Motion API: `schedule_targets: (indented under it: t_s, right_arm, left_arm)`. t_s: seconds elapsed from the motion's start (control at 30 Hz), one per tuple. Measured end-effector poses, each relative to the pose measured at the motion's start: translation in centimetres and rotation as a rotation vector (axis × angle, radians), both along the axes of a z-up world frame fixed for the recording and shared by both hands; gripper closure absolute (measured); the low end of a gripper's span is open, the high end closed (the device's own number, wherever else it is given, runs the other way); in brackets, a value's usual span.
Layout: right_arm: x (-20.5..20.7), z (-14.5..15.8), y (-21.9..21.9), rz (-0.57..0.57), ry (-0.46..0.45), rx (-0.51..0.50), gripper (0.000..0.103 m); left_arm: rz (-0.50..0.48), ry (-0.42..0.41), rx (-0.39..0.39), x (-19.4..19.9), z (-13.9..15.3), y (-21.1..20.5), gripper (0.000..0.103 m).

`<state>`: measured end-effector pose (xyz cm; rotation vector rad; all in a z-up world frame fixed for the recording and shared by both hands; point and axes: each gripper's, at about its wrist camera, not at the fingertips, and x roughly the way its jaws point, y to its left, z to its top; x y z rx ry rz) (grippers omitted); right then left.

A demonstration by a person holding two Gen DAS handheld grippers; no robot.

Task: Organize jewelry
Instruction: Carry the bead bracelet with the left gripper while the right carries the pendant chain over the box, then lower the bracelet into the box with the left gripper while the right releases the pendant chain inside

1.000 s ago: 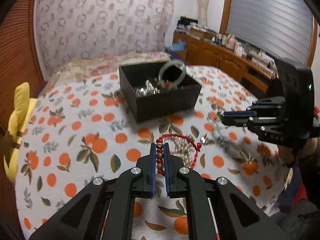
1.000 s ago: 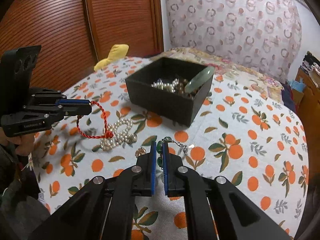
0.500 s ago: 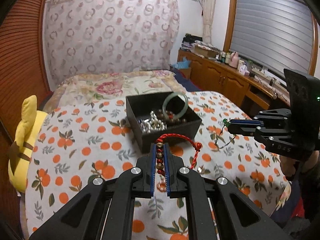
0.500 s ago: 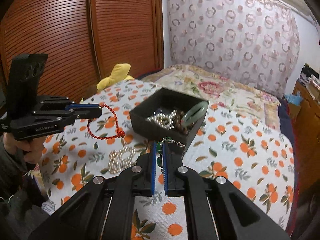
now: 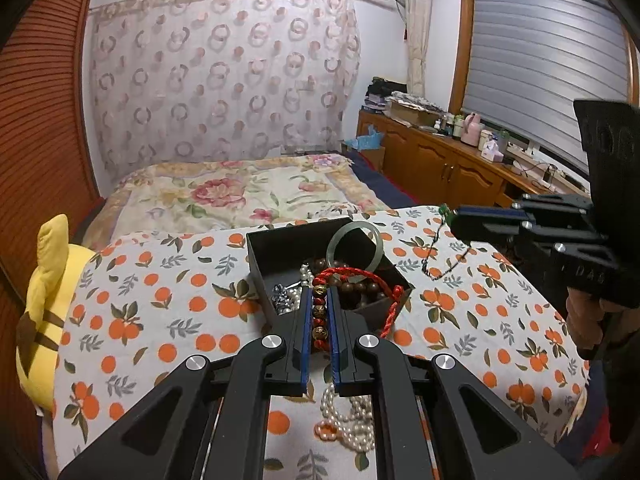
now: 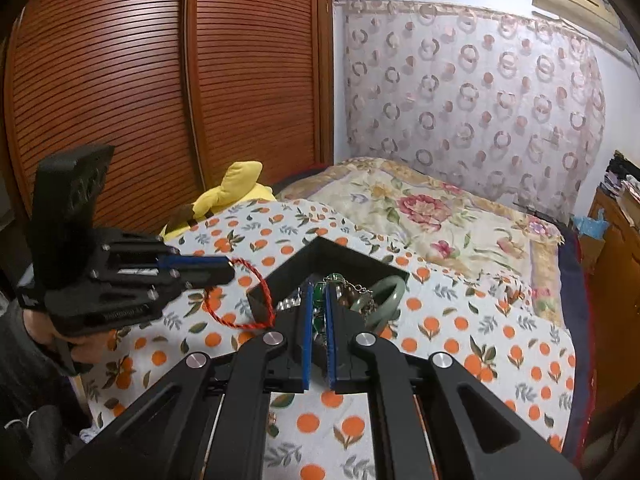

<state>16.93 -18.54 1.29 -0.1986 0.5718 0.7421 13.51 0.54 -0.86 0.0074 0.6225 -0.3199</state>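
Tools both clamped: left tool (image 5: pixel 320 312) pinches red cord beaded bracelet (image 5: pixel 362 280), right tool (image 6: pixel 319 312) pinches green bead chain necklace (image 6: pixel 320 294). Both pieces hang over black jewelry box (image 5: pixel 264 276), just ahead and below; left looks nearer. Pearl strand (image 5: pixel 348 420) remains on orange-print bed cover (image 5: pixel 160 312).

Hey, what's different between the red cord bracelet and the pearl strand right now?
The red cord bracelet is pinched in the shut left gripper, off the cloth; the pearl strand lies loose in a heap on the orange-print cloth. The bracelet is red with dark gold beads; the strand is white. Both are outside the black box.
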Motion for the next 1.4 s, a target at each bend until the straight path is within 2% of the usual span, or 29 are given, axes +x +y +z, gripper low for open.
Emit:
schedule_targets:
  t_s: [0.77, 0.9, 1.0, 1.1, 1.17, 1.23, 1.4]
  right_arm:
    - [8.5, -2.2, 1.6, 0.040, 0.062, 0.033, 0.096]
    - [9.5, -2.6, 2.0, 0.048, 0.073, 0.032, 0.096]
    - [10.1, -2.8, 2.5, 0.059, 0.080, 0.033, 0.096]
    - [10.6, -3.3, 3.5, 0.077, 0.091, 0.029, 0.096]
    - [10.9, -3.5, 4.2, 0.091, 0.103, 0.028, 0.096]
    - [11.3, -4.0, 5.2, 0.105, 0.115, 0.023, 0.096]
    - [12.0, -4.9, 6.8, 0.119, 0.142, 0.018, 0.096]
  left_arm:
    - [0.031, 0.073, 0.025, 10.1, -2.4, -1.0, 0.095]
    - [0.050, 0.070, 0.011, 10.4, -2.4, -0.4, 0.080]
    - [0.064, 0.064, -0.001, 10.3, -2.2, 0.3, 0.079]
    - [0.088, 0.052, -0.015, 10.1, -1.7, 1.3, 0.066]
    - [0.104, 0.045, -0.018, 9.9, -1.5, 2.1, 0.063]
    - [0.126, 0.039, -0.015, 9.8, -1.4, 3.0, 0.056]
    - [0.167, 0.042, -0.011, 9.5, -1.5, 4.8, 0.052]
